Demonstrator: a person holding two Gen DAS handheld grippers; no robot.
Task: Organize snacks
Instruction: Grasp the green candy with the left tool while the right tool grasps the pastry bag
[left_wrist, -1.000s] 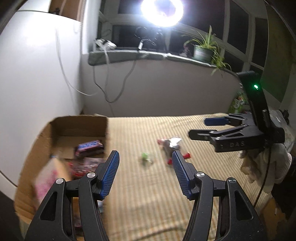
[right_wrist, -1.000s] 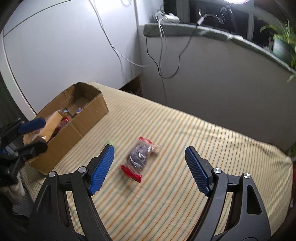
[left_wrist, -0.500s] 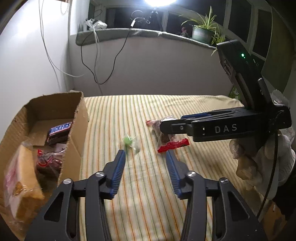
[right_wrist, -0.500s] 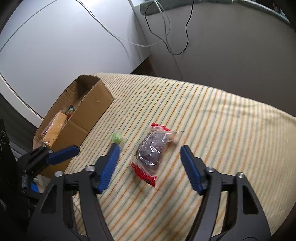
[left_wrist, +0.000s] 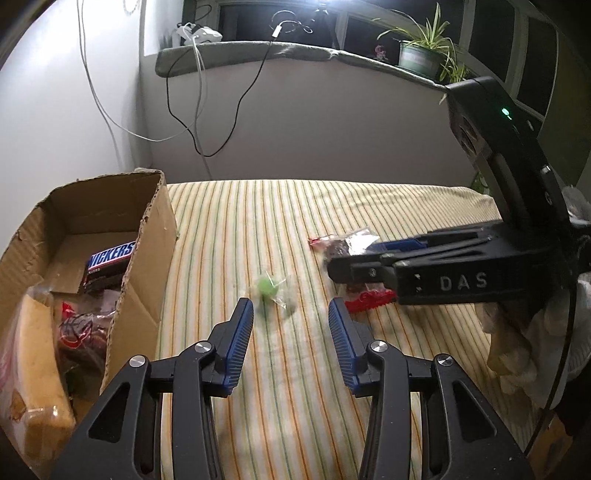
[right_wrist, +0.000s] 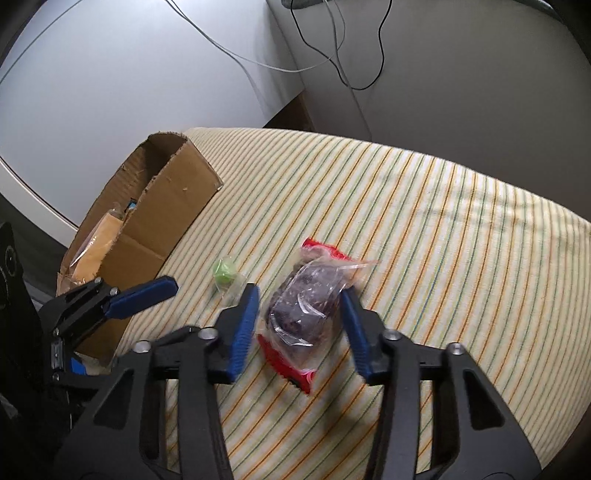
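Note:
A clear packet of dark snacks with red ends (right_wrist: 306, 306) lies on the striped bed cover (right_wrist: 443, 240). My right gripper (right_wrist: 300, 295) is open with its jaws on either side of the packet, apart from it. It shows from the side in the left wrist view (left_wrist: 354, 258), over the packet (left_wrist: 365, 299). A small green wrapped candy (left_wrist: 269, 287) lies just ahead of my open, empty left gripper (left_wrist: 290, 312); it also shows in the right wrist view (right_wrist: 225, 273). A cardboard box (left_wrist: 147, 258) on the left holds a Snickers bar (left_wrist: 110, 254) and other snacks.
The box (right_wrist: 166, 206) stands at the bed's left edge by a white wall. Cables (left_wrist: 192, 110) hang from a window ledge with a potted plant (left_wrist: 421, 55). The bed's right edge (right_wrist: 576, 332) drops off near the right gripper.
My right gripper has come down over the dark snack packet and its jaws have narrowed around it. My left gripper has moved closer to the green candy.

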